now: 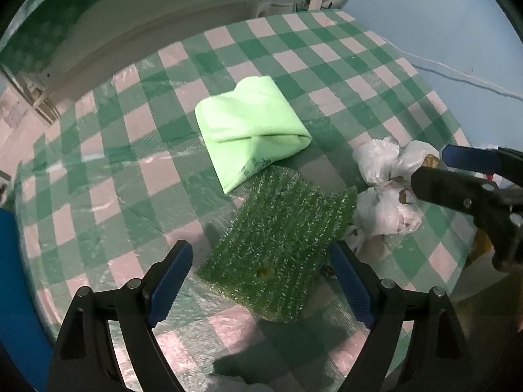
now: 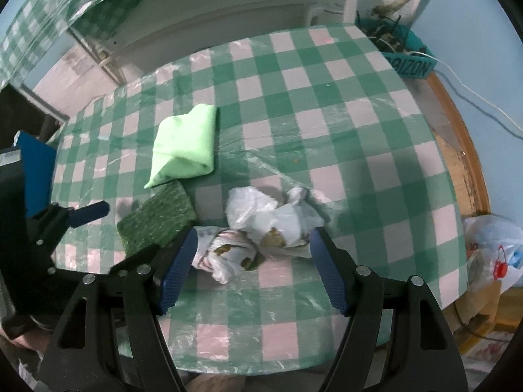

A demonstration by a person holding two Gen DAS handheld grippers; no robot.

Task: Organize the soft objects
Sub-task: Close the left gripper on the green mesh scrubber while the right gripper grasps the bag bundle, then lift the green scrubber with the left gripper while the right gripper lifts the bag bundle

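A dark green glittery scouring pad [image 1: 278, 245] lies on the checked tablecloth [image 1: 130, 163], and my left gripper [image 1: 261, 281] hangs open just above it, the pad between its blue pads [image 1: 170, 281] without contact. Behind the pad lies a folded light green cloth [image 1: 251, 127]. To the right sits a crumpled white plastic bag [image 2: 261, 225]. My right gripper [image 2: 255, 261] stands open over this bag, its fingers on either side and not pressing. The pad [image 2: 157, 225] and cloth [image 2: 186, 143] also show in the right wrist view, with the left gripper [image 2: 81, 212] at the left.
A teal basket [image 2: 405, 52] with cables stands at the table's far right corner. Another plastic bag [image 2: 493, 248] lies off the table's right edge. A wooden table rim [image 2: 464, 137] shows on the right. White cupboard fronts [image 2: 212, 9] run behind the table.
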